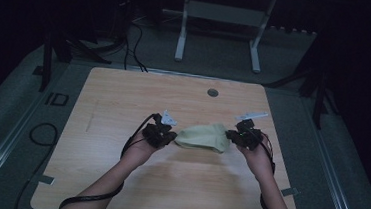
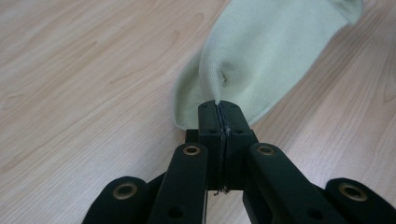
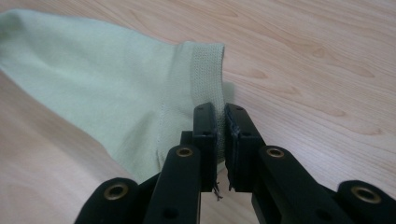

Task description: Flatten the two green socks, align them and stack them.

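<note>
A: Where's the sock (image 1: 203,137)?

B: Mid-table (image 1: 123,99), strung between both tongs. Left gripper (image 2: 219,108) pinches the toe end tight; right gripper (image 3: 220,114) clamps the ribbed cuff (image 3: 205,65).

A: Why both ends?

B: Likely to stretch it flat, or lift it evenly without sagging.

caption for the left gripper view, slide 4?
Left gripper shut on a fold of pale green knit cloth lying on the light wooden table.

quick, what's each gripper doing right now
Left gripper: shut on a pinch of the pale green sock.
Right gripper: shut on the sock's ribbed cuff.
</note>
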`<action>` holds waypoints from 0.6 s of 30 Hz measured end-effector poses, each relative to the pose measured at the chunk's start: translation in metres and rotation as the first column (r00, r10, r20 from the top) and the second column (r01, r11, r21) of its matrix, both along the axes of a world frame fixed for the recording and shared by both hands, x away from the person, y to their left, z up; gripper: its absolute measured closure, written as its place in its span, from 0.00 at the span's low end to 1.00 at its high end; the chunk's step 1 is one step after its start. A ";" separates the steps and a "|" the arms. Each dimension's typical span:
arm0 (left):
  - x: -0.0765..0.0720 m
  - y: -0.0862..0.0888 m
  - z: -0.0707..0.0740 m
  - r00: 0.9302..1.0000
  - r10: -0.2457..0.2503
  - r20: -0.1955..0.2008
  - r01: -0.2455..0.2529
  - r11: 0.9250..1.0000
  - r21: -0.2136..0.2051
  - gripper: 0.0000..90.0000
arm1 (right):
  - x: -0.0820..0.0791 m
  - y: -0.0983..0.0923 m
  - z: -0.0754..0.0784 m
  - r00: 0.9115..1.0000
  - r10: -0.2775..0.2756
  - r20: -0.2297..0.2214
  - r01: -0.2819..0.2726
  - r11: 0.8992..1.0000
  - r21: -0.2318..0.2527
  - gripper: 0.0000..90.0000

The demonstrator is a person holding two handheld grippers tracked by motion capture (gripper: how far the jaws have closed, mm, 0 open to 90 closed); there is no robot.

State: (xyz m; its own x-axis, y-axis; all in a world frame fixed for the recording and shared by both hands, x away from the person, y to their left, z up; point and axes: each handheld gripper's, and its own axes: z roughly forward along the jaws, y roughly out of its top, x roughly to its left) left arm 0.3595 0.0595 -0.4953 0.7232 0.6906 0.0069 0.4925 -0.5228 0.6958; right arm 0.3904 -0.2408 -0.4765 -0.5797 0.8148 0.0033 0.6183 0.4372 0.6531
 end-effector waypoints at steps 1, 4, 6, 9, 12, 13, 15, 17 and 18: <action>0.002 -0.001 -0.002 1.000 0.006 -0.003 -0.006 1.000 -0.005 0.98 | 0.003 0.000 -0.002 1.000 -0.003 -0.007 0.003 1.000 -0.002 0.93; 0.008 -0.002 -0.006 1.000 0.009 -0.008 -0.009 1.000 -0.001 0.98 | 0.010 -0.001 -0.008 1.000 -0.008 -0.026 0.008 1.000 -0.011 0.93; 0.015 -0.004 -0.010 1.000 0.013 -0.028 -0.013 1.000 -0.001 0.98 | 0.014 -0.001 -0.012 0.999 -0.011 -0.039 0.011 1.000 -0.014 0.93; 0.019 -0.007 -0.016 0.999 0.014 -0.031 -0.013 1.000 0.021 0.98 | 0.022 -0.003 -0.019 0.997 -0.022 -0.070 0.021 1.000 -0.004 0.93; 0.022 -0.008 -0.023 0.999 0.010 -0.053 -0.009 1.000 0.021 0.98 | 0.026 -0.003 -0.025 0.995 -0.025 -0.094 0.025 1.000 -0.005 0.93; 0.023 -0.008 -0.024 0.998 0.008 -0.059 -0.007 1.000 0.018 0.98 | 0.028 -0.003 -0.028 0.994 -0.027 -0.107 0.026 1.000 -0.010 0.93; 0.026 -0.009 -0.029 0.998 0.011 -0.063 -0.009 0.999 0.032 0.98 | 0.031 -0.002 -0.034 0.992 -0.027 -0.122 0.025 0.999 -0.021 0.92; 0.028 -0.010 -0.034 0.997 0.018 -0.072 -0.015 0.999 0.034 0.98 | 0.034 -0.002 -0.038 0.991 -0.032 -0.132 0.028 0.999 -0.029 0.92; 0.030 -0.011 -0.036 0.997 0.019 -0.073 -0.017 0.999 0.029 0.98 | 0.035 -0.002 -0.041 0.991 -0.035 -0.133 0.031 0.999 -0.031 0.92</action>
State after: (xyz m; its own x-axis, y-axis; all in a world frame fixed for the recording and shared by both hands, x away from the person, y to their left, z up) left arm 0.3892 0.0488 -0.5311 0.7101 0.7037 -0.0253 0.5509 -0.5328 0.6424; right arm 0.4252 -0.2424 -0.5170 -0.5487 0.8342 0.0552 0.7131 0.4325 0.5517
